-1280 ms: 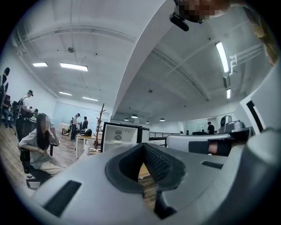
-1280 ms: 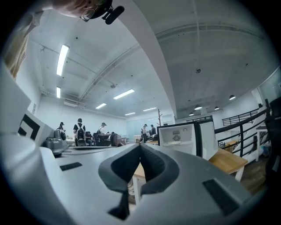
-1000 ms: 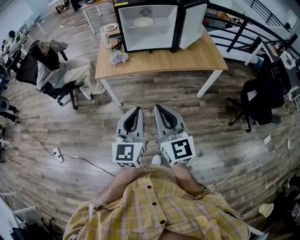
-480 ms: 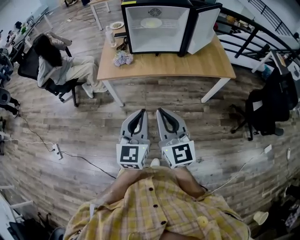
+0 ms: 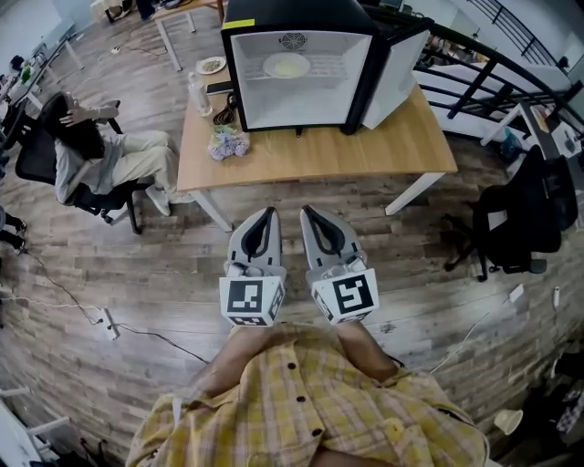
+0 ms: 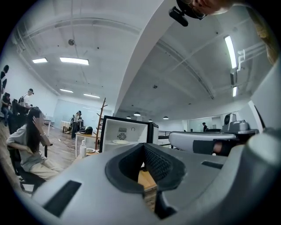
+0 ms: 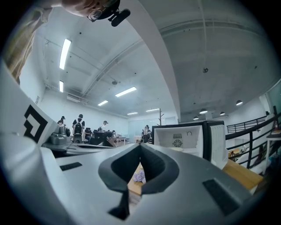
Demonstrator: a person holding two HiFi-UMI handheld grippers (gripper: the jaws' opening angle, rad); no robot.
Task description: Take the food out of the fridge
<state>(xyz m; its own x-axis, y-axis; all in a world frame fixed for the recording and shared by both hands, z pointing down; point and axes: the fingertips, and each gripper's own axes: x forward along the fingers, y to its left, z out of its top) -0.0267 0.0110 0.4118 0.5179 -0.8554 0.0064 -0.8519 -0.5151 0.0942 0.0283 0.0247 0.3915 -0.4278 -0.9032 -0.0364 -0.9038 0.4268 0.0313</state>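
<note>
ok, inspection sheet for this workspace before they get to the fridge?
Surface: wooden table, carrying the fridge.
Job's things: fridge, door open; plate of food inside.
Clutter: bottle, small plate, purple flowers at the table's left end.
Grippers: left gripper and right gripper shut, empty, short of the table.
Cables: power strip with leads on the floor, left; loose cable, right.
Surroundings: seated person left, office chair right, railing behind.

The left claw point(image 6: 142, 146), jaws together and empty, faces the open fridge point(image 6: 127, 132) holding 1 plate point(image 6: 119, 141).
</note>
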